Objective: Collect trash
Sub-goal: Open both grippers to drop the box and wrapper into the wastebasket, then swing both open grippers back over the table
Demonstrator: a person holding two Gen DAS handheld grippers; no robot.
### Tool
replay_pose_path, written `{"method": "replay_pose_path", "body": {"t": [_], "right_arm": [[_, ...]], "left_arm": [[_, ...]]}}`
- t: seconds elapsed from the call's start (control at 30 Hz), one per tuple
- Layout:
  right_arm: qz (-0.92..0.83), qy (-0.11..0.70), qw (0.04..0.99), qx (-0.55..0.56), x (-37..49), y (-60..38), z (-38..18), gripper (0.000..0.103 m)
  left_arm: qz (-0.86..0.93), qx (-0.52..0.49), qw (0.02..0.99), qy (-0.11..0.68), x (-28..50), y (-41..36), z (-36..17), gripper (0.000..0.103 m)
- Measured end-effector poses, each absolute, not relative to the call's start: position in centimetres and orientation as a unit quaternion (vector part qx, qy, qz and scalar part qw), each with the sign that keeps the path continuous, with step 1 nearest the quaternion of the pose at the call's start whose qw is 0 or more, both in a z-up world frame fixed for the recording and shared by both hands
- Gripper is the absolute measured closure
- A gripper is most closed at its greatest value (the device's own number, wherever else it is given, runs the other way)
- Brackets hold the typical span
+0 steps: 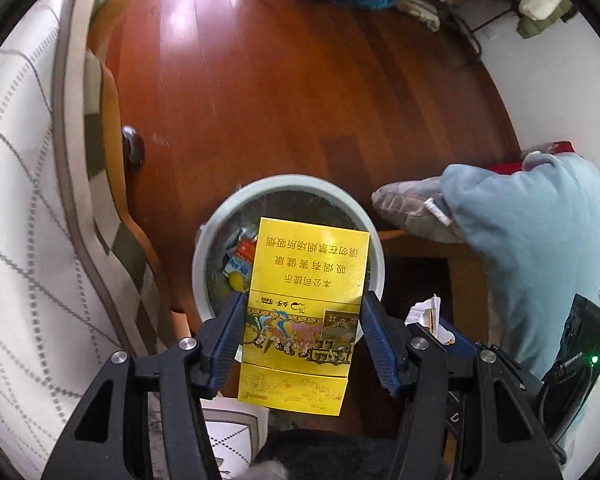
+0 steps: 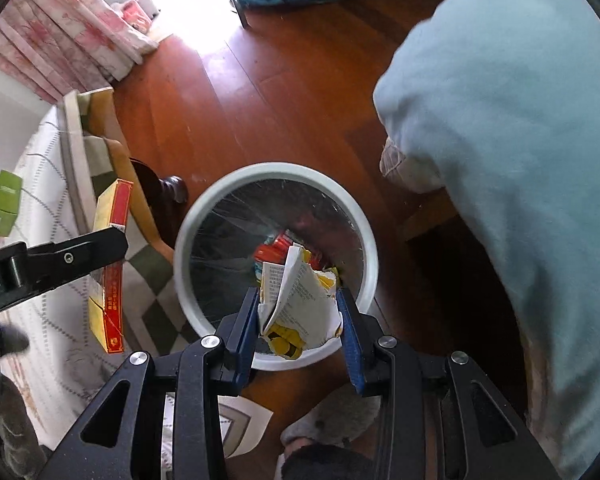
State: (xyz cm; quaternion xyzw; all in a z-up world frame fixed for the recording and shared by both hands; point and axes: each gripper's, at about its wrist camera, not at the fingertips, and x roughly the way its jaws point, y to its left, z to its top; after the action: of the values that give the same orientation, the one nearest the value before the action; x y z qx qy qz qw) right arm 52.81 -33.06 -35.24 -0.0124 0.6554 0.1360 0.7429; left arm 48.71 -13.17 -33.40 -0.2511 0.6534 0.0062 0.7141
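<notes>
I have both tools poised over the bin (image 2: pixel 276 176) so that whatever I let go falls straight in. My left tool (image 1: pixel 302 320) is closed on the yellow carton (image 1: pixel 304 312), its blue pads pressing the carton's two long edges about midway, so the far half juts out over the bin's mouth while the near half hangs back toward me, short of the rim. My right tool (image 2: pixel 300 312) is pinched on a crumpled wrapper (image 2: pixel 300 300), white with yellow print, sitting just above the near rim; it looks light and springy, so I judge it may cling to a pad when released. The bin stands on the wood floor (image 1: pixel 300 100), lined with a clear bag and already holding red and yellow scraps low down. Room is tight at the sides: the bed (image 1: pixel 28 200) edge runs close on the left and my leg in pale blue (image 2: pixel 500 140) crowds the right, with a slippered foot (image 1: pixel 408 204) just beside the rim. Ahead the floor is open. I think the carton needs a small push forward before I open, or its near end could catch the rim.
</notes>
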Motion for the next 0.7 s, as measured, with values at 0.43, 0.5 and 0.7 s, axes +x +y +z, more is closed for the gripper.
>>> {"method": "replay_pose_path", "body": {"t": [0.43,0.5,0.7], "right_arm": [[0.11,0.665,0.736,-0.06,53.2,-31.3,-37.6,0.004],[0.106,0.664,0.738,-0.062,53.1,-31.4,-37.1,0.002],[0.11,0.646,0.753,-0.065,51.4,-31.7,-33.7,0.0]], "left_arm": [[0.042,-0.195,0.737,0.646,47.0,-12.1,-32.0,0.01],[0.055,-0.181,0.743,0.642,46.5,-11.9,-31.3,0.01],[0.09,-0.137,0.772,0.615,43.8,-11.7,-27.7,0.01]]}}
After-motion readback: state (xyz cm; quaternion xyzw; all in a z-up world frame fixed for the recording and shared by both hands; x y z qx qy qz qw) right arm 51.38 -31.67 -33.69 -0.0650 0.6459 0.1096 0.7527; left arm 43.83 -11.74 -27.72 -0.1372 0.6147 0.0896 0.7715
